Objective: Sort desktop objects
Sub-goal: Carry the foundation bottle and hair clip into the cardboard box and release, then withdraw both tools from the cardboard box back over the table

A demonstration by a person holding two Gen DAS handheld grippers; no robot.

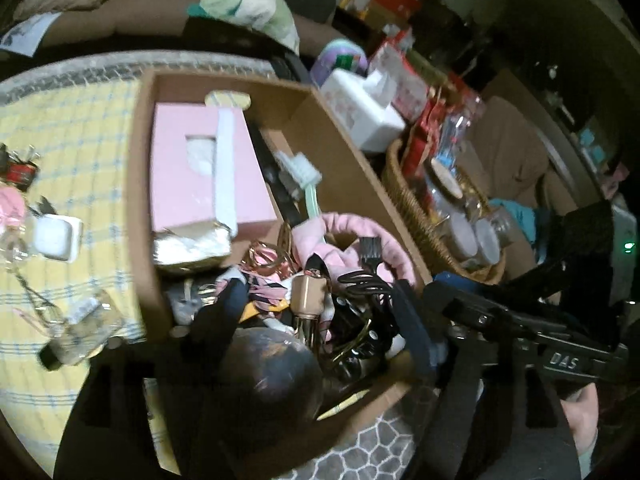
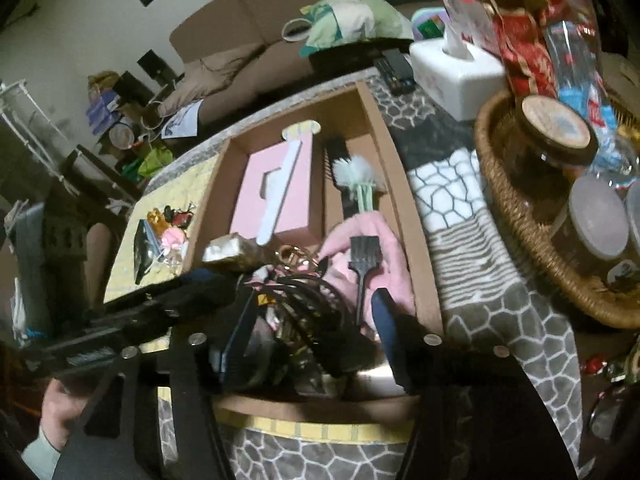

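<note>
A dark round object (image 1: pixel 272 376) is seen nearest, low in the cardboard box (image 1: pixel 140 200) on the counter (image 2: pixel 460 240). The left hand-held gripper (image 1: pixel 308 328) and the right hand-held gripper (image 2: pixel 316 336) are held open over black hair clips (image 2: pixel 308 300), nothing gripped. A pink box (image 1: pixel 200 176) lies farther in.

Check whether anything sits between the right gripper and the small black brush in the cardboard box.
Nothing covers the small black brush; it lies bare on the pink cloth. A tangle of black cords sits just left of its handle, under the open right gripper, and could snag.
</note>
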